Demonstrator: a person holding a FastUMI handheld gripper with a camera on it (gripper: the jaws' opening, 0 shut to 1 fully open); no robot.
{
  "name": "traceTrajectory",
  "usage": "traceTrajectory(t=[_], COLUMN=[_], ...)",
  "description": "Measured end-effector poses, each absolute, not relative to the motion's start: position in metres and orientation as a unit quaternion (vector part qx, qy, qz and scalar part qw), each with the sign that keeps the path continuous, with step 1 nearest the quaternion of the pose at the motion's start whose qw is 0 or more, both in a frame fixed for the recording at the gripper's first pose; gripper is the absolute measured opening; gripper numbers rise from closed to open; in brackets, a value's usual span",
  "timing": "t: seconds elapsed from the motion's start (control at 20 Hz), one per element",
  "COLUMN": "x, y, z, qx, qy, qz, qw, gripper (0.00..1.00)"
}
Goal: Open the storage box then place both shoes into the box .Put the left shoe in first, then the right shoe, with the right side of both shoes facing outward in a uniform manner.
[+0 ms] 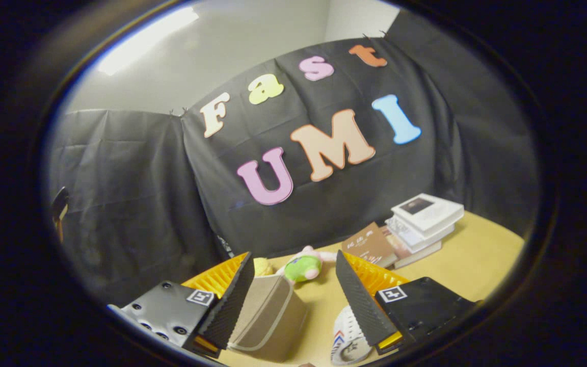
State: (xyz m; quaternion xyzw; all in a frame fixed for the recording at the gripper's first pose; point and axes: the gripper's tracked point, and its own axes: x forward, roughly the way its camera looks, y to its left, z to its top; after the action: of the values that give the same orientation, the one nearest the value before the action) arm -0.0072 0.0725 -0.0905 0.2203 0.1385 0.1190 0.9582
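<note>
My gripper (293, 262) is held above the table (477, 260) with its fingers wide apart and nothing between them. Below the left finger (232, 300) sits the beige storage box (268, 316), its lid down as far as I can see. Under the right finger (359, 300) lies a white shoe (347, 336) with red and blue marks on its side, partly hidden by that finger. The gripper is tilted, so the table slopes in the gripper view.
Beyond the fingers lies a green and pink plush toy (303, 266) with a yellow soft item (262, 266) beside it. A stack of books (423, 221) and a brown book (370, 243) stand at the table's far right, against the black cloth wall.
</note>
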Motion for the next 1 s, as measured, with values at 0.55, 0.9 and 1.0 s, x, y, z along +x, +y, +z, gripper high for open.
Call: traceTrajectory(t=[0.55,0.9,1.0], x=[-0.038,-0.049,-0.051], y=[0.123,0.159,0.165], z=[-0.175,-0.206,-0.219], qx=[0.48,0.583,0.599], qy=[0.28,0.333,0.348], qz=[0.132,0.144,0.138], qw=[0.821,0.727,0.708], gripper=[1.0,1.0,1.0])
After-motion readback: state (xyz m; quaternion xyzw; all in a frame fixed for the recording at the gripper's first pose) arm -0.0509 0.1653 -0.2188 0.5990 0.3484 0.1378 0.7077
